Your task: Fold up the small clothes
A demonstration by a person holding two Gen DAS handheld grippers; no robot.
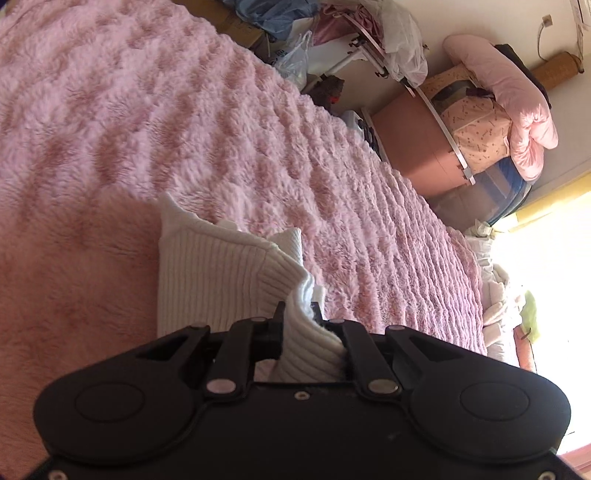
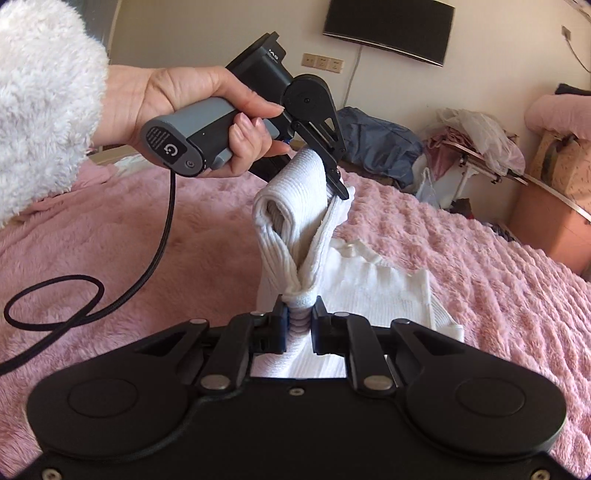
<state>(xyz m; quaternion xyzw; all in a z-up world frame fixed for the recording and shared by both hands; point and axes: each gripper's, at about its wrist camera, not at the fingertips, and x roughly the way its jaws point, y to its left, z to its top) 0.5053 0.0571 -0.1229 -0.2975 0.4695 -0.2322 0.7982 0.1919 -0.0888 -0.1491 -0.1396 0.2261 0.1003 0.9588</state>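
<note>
With my left tongs (image 2: 341, 192) and right tongs (image 2: 298, 306) both clamped on bunched edges of the white ribbed knit garment (image 2: 376, 284), I hold it partly lifted above the fluffy pink bed blanket (image 2: 461, 251), the fold seemingly begun, not yet laid flat.

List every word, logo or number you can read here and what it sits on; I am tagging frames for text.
"G": white logo on the grey butt of the left gripper's handle.
Small print on the round label beside that logo: too small to read.
White letters on the black block atop that gripper: blurred, unreadable.
White garment, pink blanket, wall screen: no text.
</note>
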